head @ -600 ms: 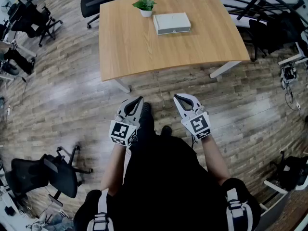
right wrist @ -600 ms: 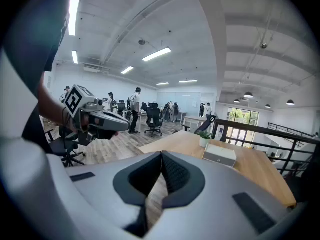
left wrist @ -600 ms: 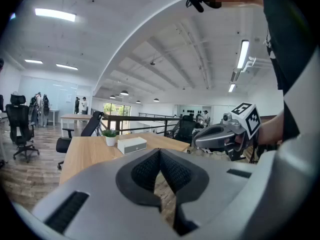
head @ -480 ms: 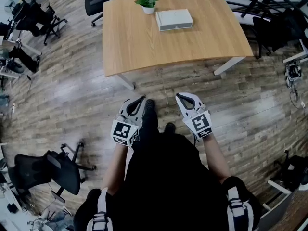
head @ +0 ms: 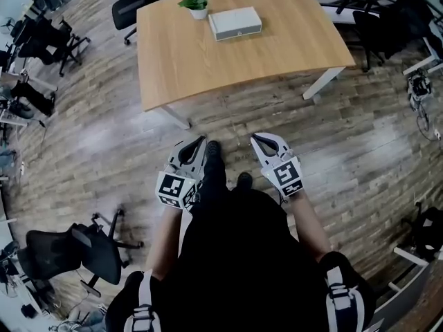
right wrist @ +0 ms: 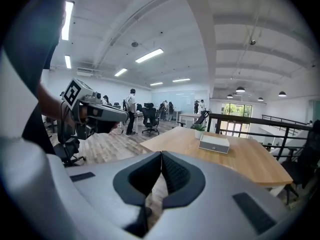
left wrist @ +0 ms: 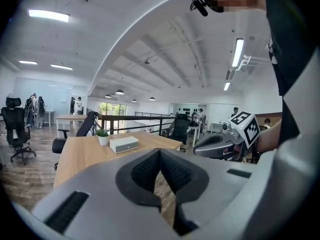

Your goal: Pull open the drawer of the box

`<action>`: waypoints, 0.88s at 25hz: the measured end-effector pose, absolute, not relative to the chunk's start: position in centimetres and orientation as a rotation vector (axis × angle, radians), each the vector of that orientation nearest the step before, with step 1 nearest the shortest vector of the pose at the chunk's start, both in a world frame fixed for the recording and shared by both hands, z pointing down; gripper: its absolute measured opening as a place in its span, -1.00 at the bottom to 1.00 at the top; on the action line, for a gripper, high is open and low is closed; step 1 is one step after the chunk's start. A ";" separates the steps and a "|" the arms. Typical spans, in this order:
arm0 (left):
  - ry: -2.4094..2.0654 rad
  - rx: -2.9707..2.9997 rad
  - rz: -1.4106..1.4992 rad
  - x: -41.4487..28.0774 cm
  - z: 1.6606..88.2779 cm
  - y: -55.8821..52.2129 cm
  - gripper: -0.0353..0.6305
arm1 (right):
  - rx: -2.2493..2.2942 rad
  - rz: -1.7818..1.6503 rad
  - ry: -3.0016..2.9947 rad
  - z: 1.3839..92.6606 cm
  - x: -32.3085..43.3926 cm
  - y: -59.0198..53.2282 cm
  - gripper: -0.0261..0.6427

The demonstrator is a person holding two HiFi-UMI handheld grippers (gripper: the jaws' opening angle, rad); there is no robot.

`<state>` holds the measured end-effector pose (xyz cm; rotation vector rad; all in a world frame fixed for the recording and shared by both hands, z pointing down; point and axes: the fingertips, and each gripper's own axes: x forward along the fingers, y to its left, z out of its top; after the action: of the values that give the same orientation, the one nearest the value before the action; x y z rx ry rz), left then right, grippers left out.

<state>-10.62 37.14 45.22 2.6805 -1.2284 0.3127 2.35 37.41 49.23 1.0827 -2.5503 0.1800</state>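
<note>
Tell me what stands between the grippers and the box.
Nothing visible does. The left gripper and right gripper hang shut over the floor, short of the table; only bare floor and bare table lie before the box. The potted plant stands beside it, off the path.

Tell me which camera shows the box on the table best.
The head view: the box appears largest there, top and front visible, beside the potted plant. Both gripper views show it only small and distant, from a low angle.
</note>
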 end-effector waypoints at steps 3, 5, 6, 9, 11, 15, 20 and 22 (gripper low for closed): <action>-1.217 2.676 0.310 -10.4 45.5 36.9 -0.82 | 1.124 0.223 -2.523 49.9 3.2 37.1 -0.85; -1.217 2.674 0.307 -10.5 45.5 36.4 -0.82 | 1.140 0.243 -2.517 50.1 3.6 36.6 -0.85; -1.218 2.671 0.304 -10.6 45.5 36.1 -0.82 | 1.141 0.250 -2.515 50.1 3.5 36.3 -0.85; -1.220 2.669 0.304 -11.2 45.8 34.7 -0.82 | 1.119 0.239 -2.500 50.5 2.8 34.9 -0.85; -1.206 2.667 0.313 -11.6 46.3 33.7 -0.82 | 1.100 0.229 -2.482 50.8 2.1 33.8 -0.85; -1.161 2.664 0.330 -12.5 47.3 31.5 -0.82 | 1.127 0.234 -2.475 50.2 0.7 31.1 -0.85; -1.113 2.689 0.317 -13.6 47.0 26.6 -0.82 | 1.121 0.205 -2.423 50.1 -1.3 26.8 -0.85; -1.087 2.711 0.315 -14.0 46.8 24.7 -0.82 | 1.116 0.180 -2.398 50.3 -2.1 25.3 -0.85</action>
<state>-13.96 24.68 46.82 2.7115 -1.0871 0.3149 -2.14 25.32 50.33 1.1158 -2.3983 0.1798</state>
